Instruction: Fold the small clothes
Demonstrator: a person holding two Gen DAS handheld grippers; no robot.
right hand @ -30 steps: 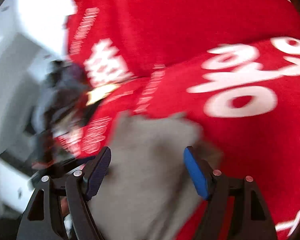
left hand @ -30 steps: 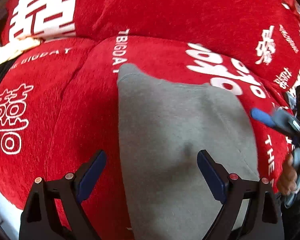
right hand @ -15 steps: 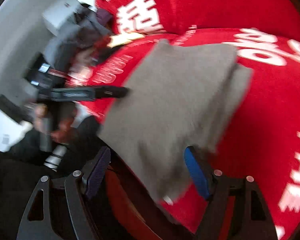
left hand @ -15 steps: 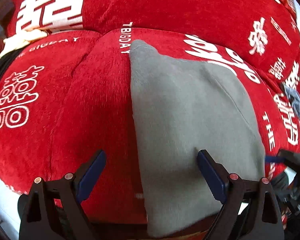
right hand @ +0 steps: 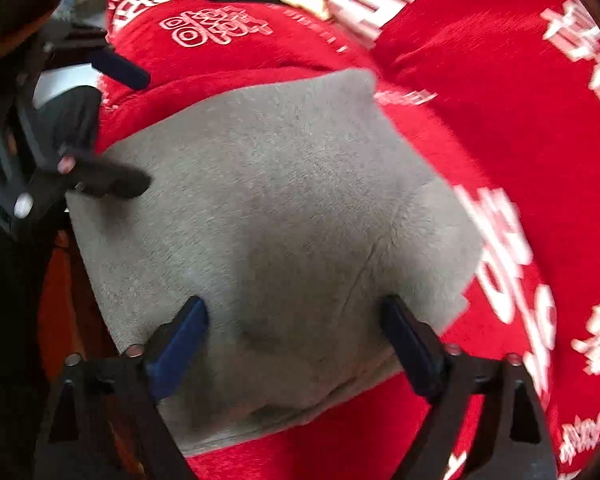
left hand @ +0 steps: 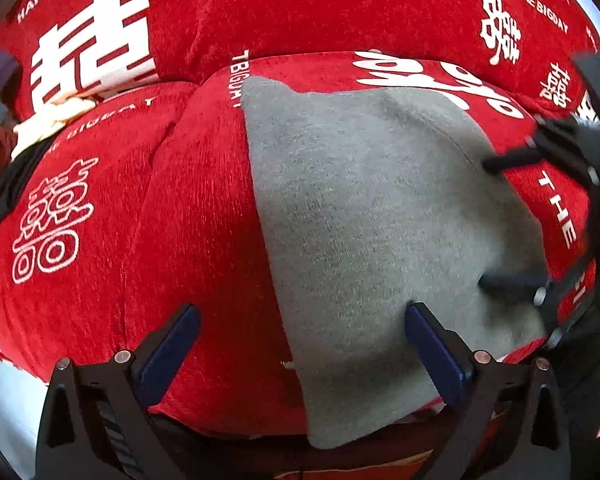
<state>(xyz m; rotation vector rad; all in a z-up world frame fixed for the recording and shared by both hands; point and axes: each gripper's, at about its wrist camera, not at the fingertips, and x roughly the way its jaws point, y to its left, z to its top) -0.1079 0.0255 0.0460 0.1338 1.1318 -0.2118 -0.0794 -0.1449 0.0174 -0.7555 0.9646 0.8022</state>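
The grey garment (left hand: pixel 380 232) lies folded flat on my red sofa cover (left hand: pixel 204 240); my left gripper (left hand: pixel 300 344) and right gripper (right hand: pixel 296 340) are opening, holding nothing.

Folded grey garment (left hand: pixel 372 232) lies flat on red cushion (left hand: pixel 204 216).

Red plush sofa cover (left hand: pixel 204 248) with white printed characters and lettering, stretched over seat cushions and backrest. Seam between two seat cushions visible left of centre. Folded grey garment (left hand: pixel 364 216) flat on right seat cushion, near edge overhanging cushion front. Same garment (right hand: pixel 268 216) fills centre of right view. Cream cloth (left hand: pixel 52 120) and dark fabric (left hand: pixel 16 184) at far left, on seat.
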